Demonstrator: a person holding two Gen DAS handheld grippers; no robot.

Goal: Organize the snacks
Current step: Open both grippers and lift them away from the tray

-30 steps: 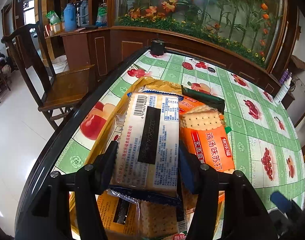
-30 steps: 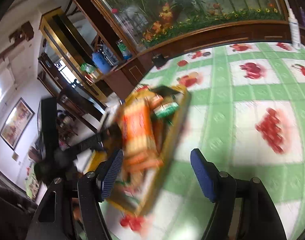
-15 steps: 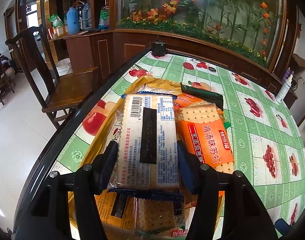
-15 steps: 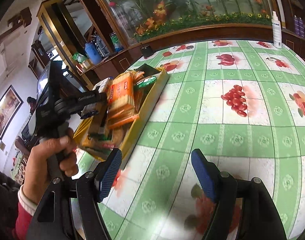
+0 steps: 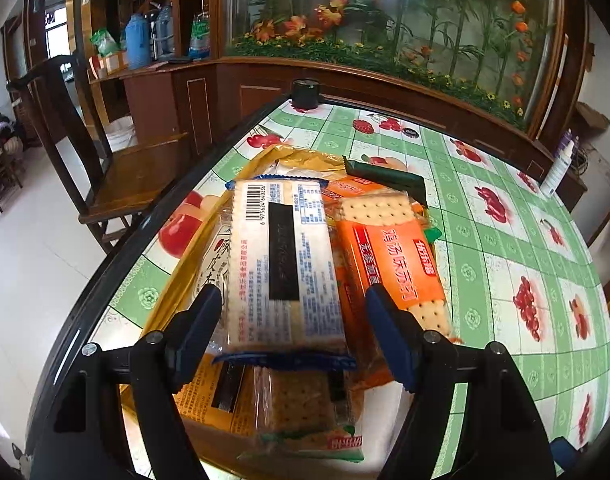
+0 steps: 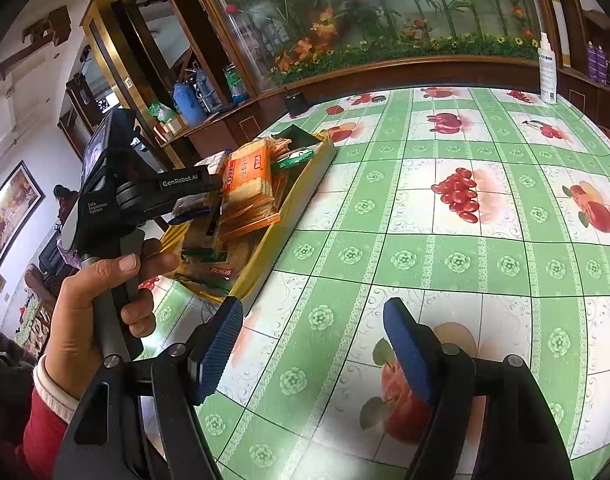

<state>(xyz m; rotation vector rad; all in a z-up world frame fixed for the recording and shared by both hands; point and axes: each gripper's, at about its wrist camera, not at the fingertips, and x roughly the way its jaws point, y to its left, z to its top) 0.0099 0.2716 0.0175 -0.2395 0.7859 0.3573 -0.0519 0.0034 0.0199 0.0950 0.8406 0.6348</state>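
the white pack (image 5: 283, 264) lay on top of the pile in the yellow tray (image 6: 293, 200), an orange pack (image 5: 393, 260) just beside it. the left gripper (image 5: 293, 332) was opening, its pads off the white pack between them. the right gripper (image 6: 313, 352) hung released, empty, over bare tablecloth (image 6: 465, 264) beside the tray. every snack in view sat in the tray; little seemed left.

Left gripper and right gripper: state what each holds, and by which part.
Nothing is held. The left gripper is opening astride the white cracker pack's near end, pads clear. The right gripper hangs open over bare tablecloth.
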